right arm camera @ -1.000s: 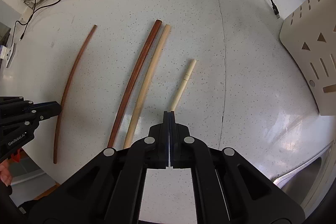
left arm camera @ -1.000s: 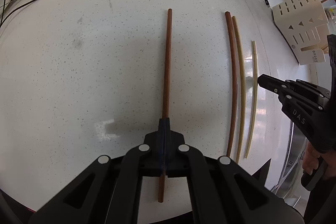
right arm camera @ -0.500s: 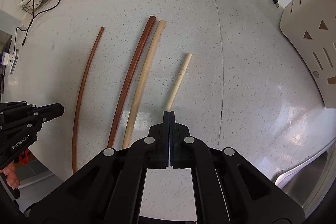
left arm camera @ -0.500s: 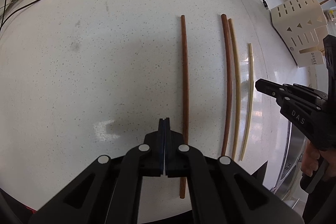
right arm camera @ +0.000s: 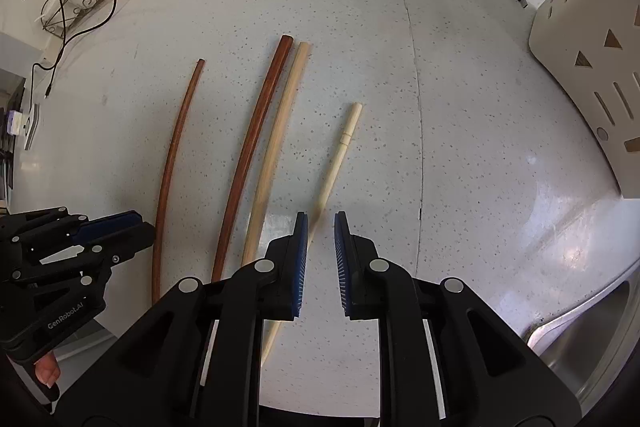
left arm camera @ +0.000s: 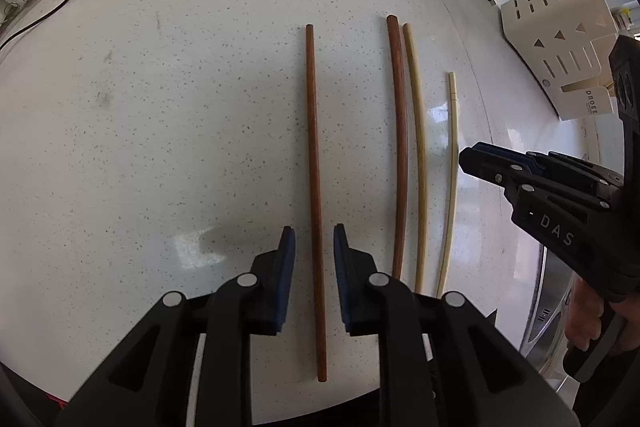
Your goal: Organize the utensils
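Legibly, "DAS" on right hand-held gripper [left arm camera: 466, 157]

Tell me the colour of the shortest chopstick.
Pale cream shortest chopstick, clearest in the right wrist view.

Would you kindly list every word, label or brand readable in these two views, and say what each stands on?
"DAS": white letters on the black body of the right tool, in the left wrist view.
"GenRobot.AI": on the body of the left tool, in the right wrist view.
"DROEE", roughly: on the cream utensil holder; the smaller line beneath it is too small to read.
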Motion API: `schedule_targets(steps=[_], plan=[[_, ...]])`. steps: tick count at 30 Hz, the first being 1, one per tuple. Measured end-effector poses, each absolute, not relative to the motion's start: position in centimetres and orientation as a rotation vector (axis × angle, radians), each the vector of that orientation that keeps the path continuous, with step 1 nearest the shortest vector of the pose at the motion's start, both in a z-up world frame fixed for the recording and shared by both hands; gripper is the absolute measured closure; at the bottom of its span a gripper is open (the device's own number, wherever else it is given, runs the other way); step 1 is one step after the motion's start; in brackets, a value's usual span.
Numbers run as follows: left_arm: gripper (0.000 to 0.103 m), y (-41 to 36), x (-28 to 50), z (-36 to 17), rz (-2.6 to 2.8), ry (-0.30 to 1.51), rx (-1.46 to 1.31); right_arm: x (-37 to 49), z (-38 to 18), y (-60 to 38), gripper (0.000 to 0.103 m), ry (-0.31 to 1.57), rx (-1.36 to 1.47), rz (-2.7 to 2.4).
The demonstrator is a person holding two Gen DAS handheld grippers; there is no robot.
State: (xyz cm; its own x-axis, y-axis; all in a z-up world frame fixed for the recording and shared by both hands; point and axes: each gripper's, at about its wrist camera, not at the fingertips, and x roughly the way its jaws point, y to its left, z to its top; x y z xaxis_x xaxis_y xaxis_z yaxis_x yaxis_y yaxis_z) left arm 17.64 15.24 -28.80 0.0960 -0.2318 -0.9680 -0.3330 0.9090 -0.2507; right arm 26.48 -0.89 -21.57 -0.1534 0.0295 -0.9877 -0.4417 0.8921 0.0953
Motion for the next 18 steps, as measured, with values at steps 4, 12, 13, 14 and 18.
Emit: schedule_targets(steps=[4, 12, 13, 14, 18], plan=[[0.08, 14.8, 18.0, -29.2, 0.079, 1.498, -0.46, 26.6, -21.9, -0.5, 0.084, 1.69, -0.329, 0.409], [0.078, 14.2, 18.4, -29.6, 0.085, 1.504, -0.439, 26.5, -22.3, -0.1, 0.074, 1.691, -0.354, 0.386], [0.078, 14.0, 18.5, -29.6, 0.086, 1.505, -0.431, 26.5, -22.4, 0.0, 0.074, 1.694, -0.357, 0.383], [0.078, 13.8, 18.6, -29.6, 0.087, 1.505, -0.422, 26.4, -22.5, 0.1, 0.074, 1.696, -0.363, 0.381], [0.078, 13.6, 18.7, -29.4, 0.088, 1.501, -0.405, 26.1, -23.0, 1.6, 0.074, 1.69, -0.402, 0.373]])
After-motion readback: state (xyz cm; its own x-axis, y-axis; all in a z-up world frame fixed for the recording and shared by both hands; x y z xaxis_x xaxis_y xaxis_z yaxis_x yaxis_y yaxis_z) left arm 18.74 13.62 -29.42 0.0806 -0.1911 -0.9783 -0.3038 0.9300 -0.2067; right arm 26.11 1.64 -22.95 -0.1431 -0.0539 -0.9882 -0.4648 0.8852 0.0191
